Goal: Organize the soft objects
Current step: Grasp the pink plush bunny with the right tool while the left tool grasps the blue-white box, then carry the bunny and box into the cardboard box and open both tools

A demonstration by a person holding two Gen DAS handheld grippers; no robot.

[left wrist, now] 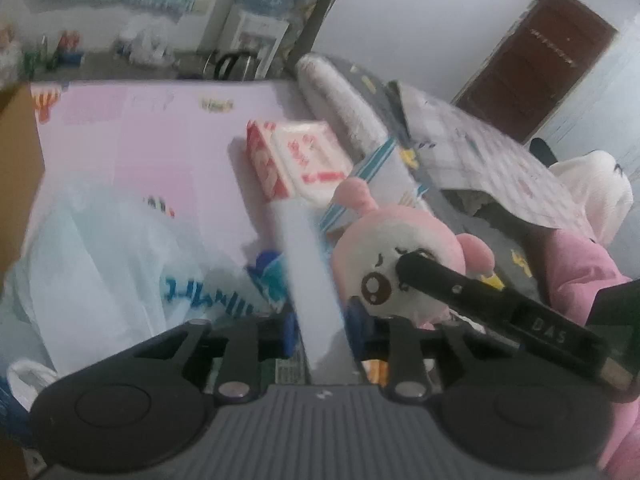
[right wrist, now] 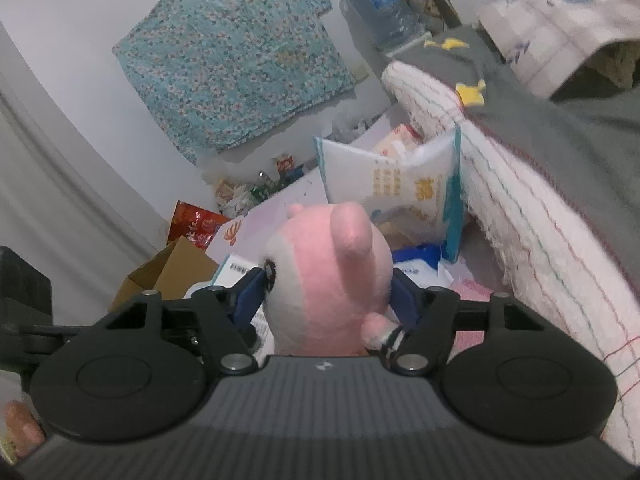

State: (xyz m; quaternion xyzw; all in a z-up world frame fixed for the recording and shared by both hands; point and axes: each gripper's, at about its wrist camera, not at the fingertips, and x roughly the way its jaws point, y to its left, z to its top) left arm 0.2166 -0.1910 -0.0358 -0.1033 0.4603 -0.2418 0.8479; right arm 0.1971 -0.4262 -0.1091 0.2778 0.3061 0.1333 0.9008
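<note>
Pink plush (right wrist: 328, 280): pinched between right gripper (right wrist: 328, 292) fingers, held above the clutter; ear up, long axis roughly vertical, face turned left.
Left gripper (left wrist: 326, 320): clamped on a white flat strip (left wrist: 316, 280) (identity unclear).
Hidden: plush's lower body behind gripper housing; the left view is blurred.

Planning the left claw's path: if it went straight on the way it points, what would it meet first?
Probably the red-and-white tissue pack on the pink surface; the left claw already grips something white, and depth is unclear.
</note>
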